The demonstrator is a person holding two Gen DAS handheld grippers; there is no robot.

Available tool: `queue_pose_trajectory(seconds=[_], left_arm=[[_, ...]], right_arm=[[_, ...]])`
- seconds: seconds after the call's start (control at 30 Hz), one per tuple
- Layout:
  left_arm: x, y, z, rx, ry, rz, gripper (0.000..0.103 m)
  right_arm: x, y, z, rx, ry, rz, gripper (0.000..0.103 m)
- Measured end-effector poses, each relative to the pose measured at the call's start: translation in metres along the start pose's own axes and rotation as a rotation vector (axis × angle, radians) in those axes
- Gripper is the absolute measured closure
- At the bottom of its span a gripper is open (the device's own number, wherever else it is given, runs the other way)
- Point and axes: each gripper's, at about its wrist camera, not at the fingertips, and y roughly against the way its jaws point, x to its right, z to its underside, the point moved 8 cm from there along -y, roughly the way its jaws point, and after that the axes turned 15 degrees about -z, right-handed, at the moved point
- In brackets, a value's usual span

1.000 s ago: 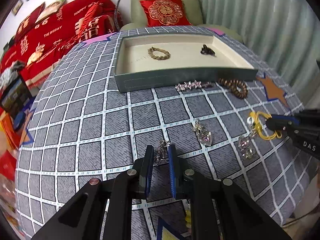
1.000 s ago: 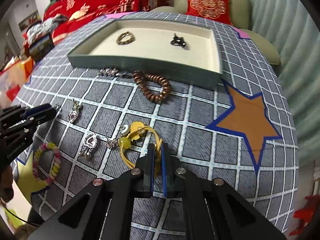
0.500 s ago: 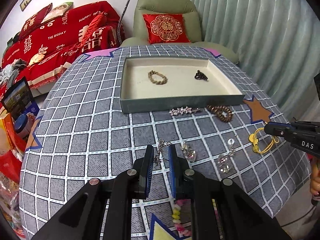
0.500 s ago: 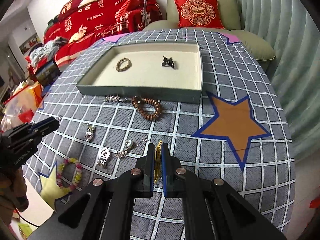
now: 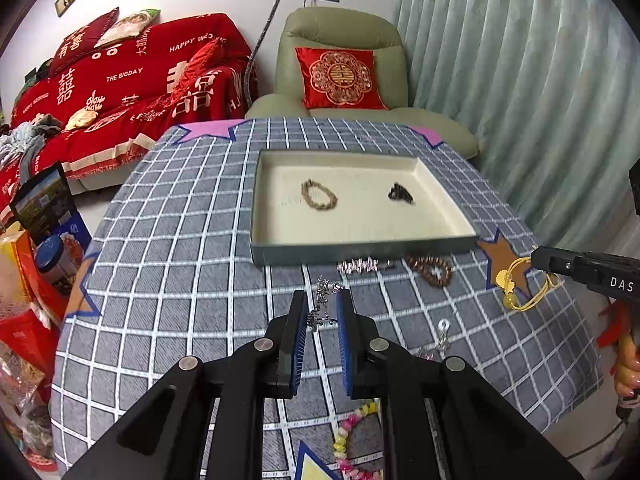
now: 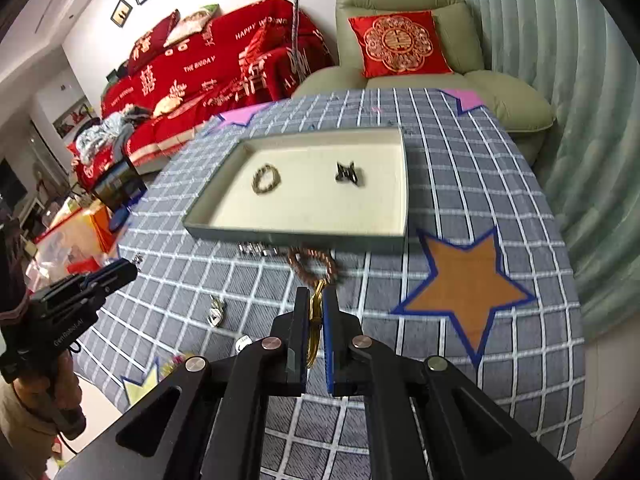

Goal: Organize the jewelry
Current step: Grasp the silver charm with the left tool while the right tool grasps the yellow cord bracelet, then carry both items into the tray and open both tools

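My left gripper [image 5: 322, 300] is shut on a silver chain piece [image 5: 323, 307], held above the checked tablecloth. My right gripper [image 6: 316, 298] is shut on a yellow cord bracelet [image 6: 316, 320]; the left wrist view shows that yellow bracelet [image 5: 516, 284] dangling from the right gripper [image 5: 538, 258]. The open cream-lined tray [image 5: 256, 208] lies ahead with a gold chain bracelet [image 5: 319, 195] and a black piece [image 5: 400, 193] inside. On the cloth by the tray's near wall lie a silver hair clip [image 5: 358, 266] and a brown bead bracelet [image 5: 430, 270].
A silver pendant [image 5: 442, 332] and a pastel bead bracelet [image 5: 352, 436] lie on the cloth near me. More silver pieces [image 6: 216, 312] sit at the left in the right wrist view. A green armchair [image 5: 344, 56] and a red-covered sofa [image 5: 120, 80] stand beyond the table; bags crowd the floor at left.
Both grippers have risen off the cloth, each carrying its piece: the silver chain and the yellow bracelet now hang clear of the table. The tray looks farther away.
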Motion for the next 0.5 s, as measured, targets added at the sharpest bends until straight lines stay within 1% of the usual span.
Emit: queue_pose_trajectory(seconds=[0.27,0.5], left_arm=[[-0.002,0.009,-0.042,0.027,0.028,0.020,0.079],[0.003,0.006,-0.084,0.062,0.019,0.008,0.079]], right_arm=[[-0.006,0.012,-0.047,0.048,0.016,-0.034,0.097],[-0.007,0.009,-0.091,0.079,0.019,-0.059,0.097]])
